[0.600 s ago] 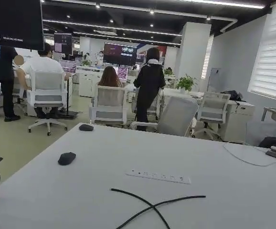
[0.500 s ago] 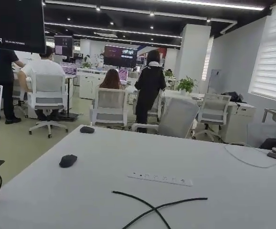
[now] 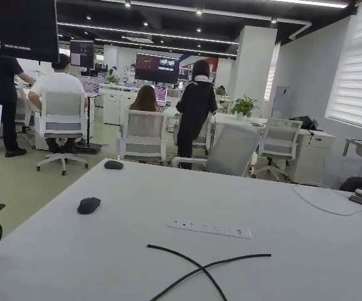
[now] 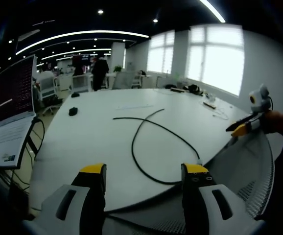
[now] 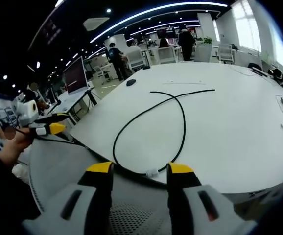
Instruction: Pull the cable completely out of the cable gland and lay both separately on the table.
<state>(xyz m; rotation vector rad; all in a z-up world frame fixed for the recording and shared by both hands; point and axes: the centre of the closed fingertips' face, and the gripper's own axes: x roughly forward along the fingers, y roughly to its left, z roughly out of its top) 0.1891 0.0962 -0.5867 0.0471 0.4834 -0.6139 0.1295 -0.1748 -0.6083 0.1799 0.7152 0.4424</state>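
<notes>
Only my head has drifted since a moment ago; the cable [image 3: 201, 270] lies crossed over itself on the white table [image 3: 68, 251] as before. My left gripper [image 4: 144, 169] and right gripper [image 5: 140, 168] are both spread wide and empty, short of the table's edge. The pale piece [image 5: 153, 172] at the cable's near end may be the gland.

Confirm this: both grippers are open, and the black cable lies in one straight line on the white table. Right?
Not quite. The black cable is not straight: it curves into a loop and crosses itself on the white table, as the right gripper view shows. The left gripper and right gripper are both open, as you said.
</notes>
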